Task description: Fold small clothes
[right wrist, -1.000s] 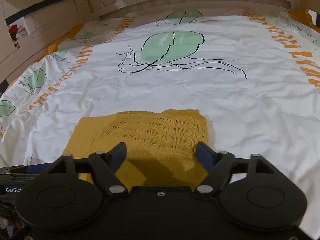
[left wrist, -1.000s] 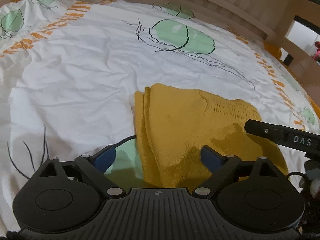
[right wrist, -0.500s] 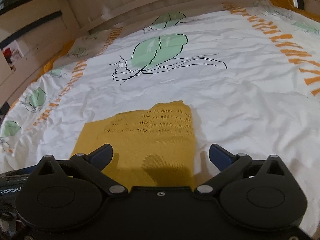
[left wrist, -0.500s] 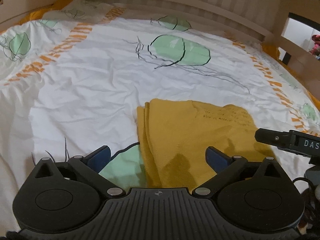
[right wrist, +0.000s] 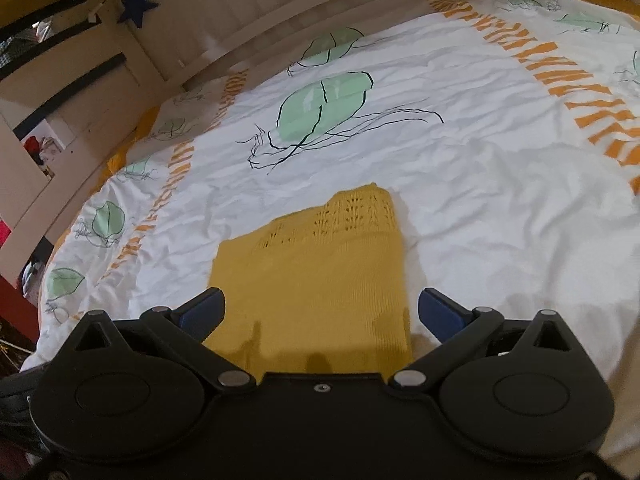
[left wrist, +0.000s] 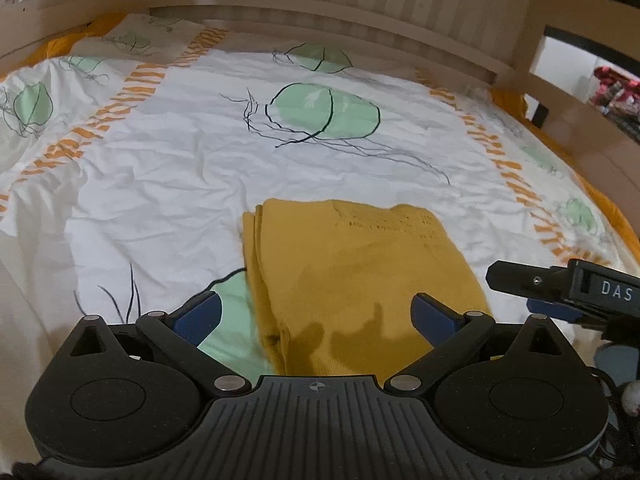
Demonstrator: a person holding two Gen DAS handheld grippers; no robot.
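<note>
The left gripper (left wrist: 316, 314) hangs above the bed with its blue pads (left wrist: 200, 316) spread wide and nothing between them. Just ahead of it and below, a folded yellow knit (left wrist: 352, 272) lies flat on the sheet (left wrist: 160, 200), its stacked fold edges toward the left pad's side and its near end running under the gripper's body. A green leaf print (left wrist: 236, 320) shows on the sheet beside the left pad. To the right of this gripper, the tip of the right gripper (left wrist: 560, 288) reaches into view, level with the knit's right edge and clear of it.

From the right gripper (right wrist: 320, 314), whose fingers (right wrist: 440, 314) also stand fully apart and empty, the knit (right wrist: 316, 280) fills the gap ahead, its lace-patterned band (right wrist: 352, 216) at the far end. No pad touches the cloth.

Beyond the knit, the white sheet (right wrist: 480, 200) stretches away, wrinkled, printed with a large green leaf (right wrist: 320, 108) in black outline and flanked by orange dashed bands (right wrist: 560, 80). At the far end stands the pale wooden bed frame (left wrist: 360, 12); a dark blue star (right wrist: 138, 6) hangs on it up and to the left of the right gripper.
</note>
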